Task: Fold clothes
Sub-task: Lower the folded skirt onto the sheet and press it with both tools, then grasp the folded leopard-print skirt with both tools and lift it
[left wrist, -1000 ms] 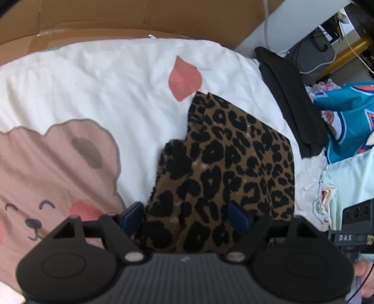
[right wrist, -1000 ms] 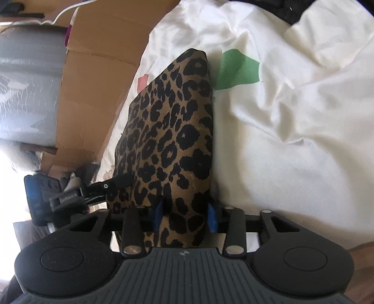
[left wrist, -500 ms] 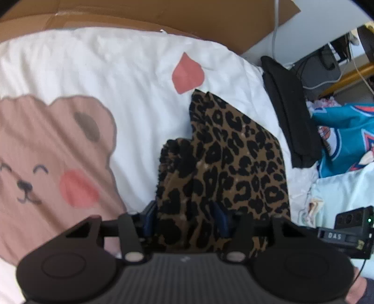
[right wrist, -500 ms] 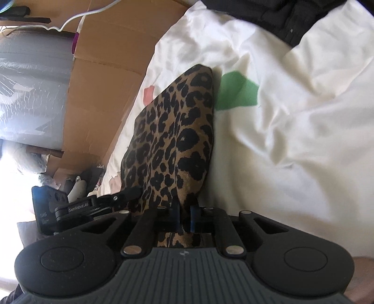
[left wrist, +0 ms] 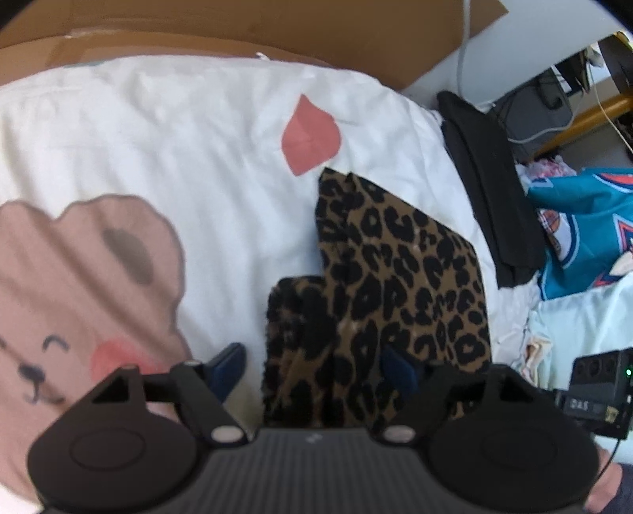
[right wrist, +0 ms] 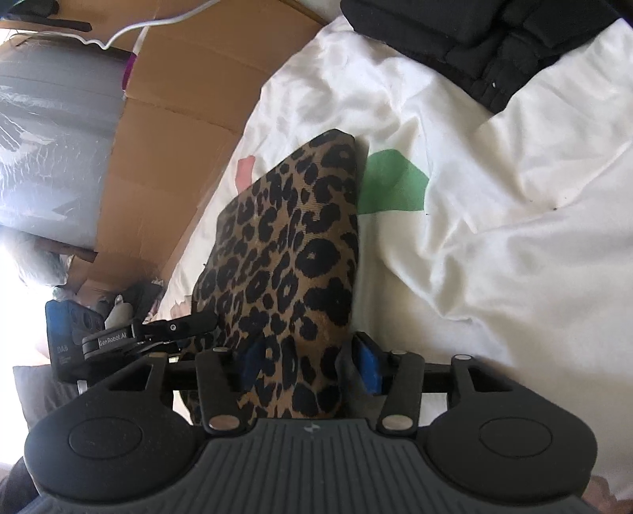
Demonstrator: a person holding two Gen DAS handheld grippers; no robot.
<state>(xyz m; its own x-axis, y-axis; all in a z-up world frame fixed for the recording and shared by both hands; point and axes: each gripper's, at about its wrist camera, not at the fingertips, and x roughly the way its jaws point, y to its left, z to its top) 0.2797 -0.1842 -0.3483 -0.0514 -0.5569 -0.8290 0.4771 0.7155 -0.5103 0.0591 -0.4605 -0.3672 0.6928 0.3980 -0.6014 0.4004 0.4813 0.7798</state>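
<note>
A folded leopard-print garment (left wrist: 399, 269) lies on the white bedsheet (left wrist: 178, 130), just below a red leaf print. My left gripper (left wrist: 312, 367) is open, its blue pads (left wrist: 229, 363) spread on either side of the garment's near end, where the cloth is bunched. In the right wrist view the same garment (right wrist: 292, 245) runs away from me beside a green print. My right gripper (right wrist: 310, 363) is open too, with the garment's near edge lying loose between its blue pads (right wrist: 368, 367).
A folded black garment (left wrist: 490, 189) lies at the sheet's right edge, with a teal jersey (left wrist: 581, 225) beyond it. Cardboard (left wrist: 237, 27) lines the far side of the bed. A bear print (left wrist: 71, 276) covers the sheet's left part. The black pile (right wrist: 474, 43) tops the right wrist view.
Half a second ago both grippers were closed on the leopard garment's near end. Both have since opened and let the cloth go; it now rests on the sheet.
</note>
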